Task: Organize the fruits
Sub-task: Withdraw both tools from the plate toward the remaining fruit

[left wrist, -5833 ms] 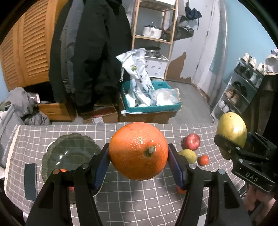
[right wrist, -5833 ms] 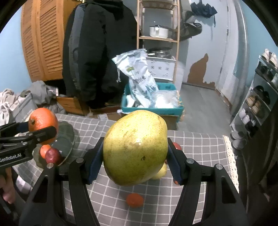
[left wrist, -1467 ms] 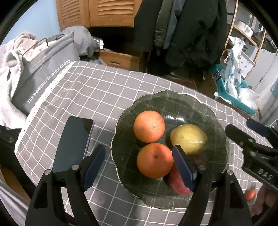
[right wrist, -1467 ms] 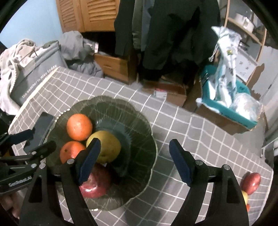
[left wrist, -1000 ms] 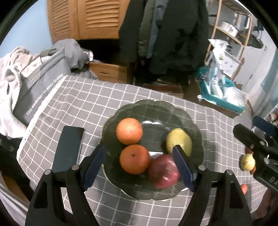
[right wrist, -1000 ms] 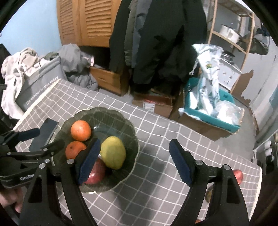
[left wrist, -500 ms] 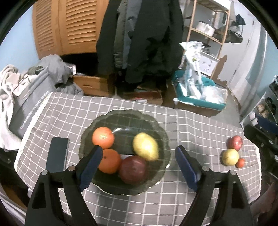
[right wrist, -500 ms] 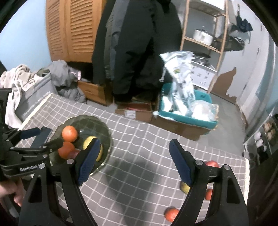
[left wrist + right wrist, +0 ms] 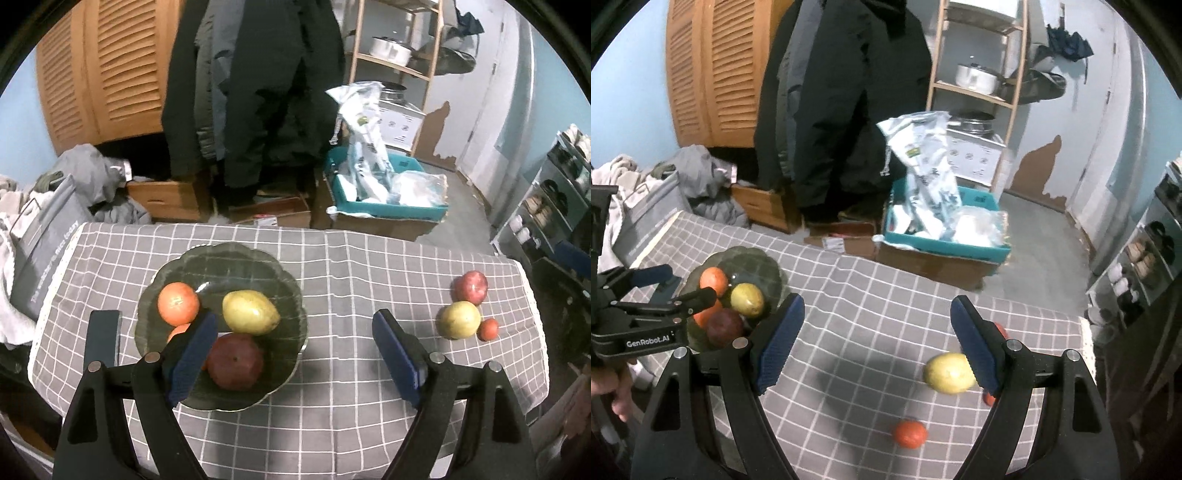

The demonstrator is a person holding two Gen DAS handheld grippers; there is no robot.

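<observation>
A dark green glass bowl on the grey checked tablecloth holds an orange, a second orange partly hidden, a yellow-green pear and a dark red apple. At the table's right lie a red apple, a yellow fruit and a small red-orange fruit. My left gripper is open and empty above the bowl's right edge. My right gripper is open and empty above the table's middle, with the yellow fruit by its right finger and a small orange fruit below. The bowl also shows in the right wrist view.
A dark phone lies left of the bowl. A grey bag hangs by the table's left edge. Beyond the table stand a teal crate on a cardboard box, hanging coats and a wooden shelf.
Both grippers carried an orange and a pear to the bowl, let them go and opened. Both then lifted and drew back; the right one swung right toward the loose fruits.
</observation>
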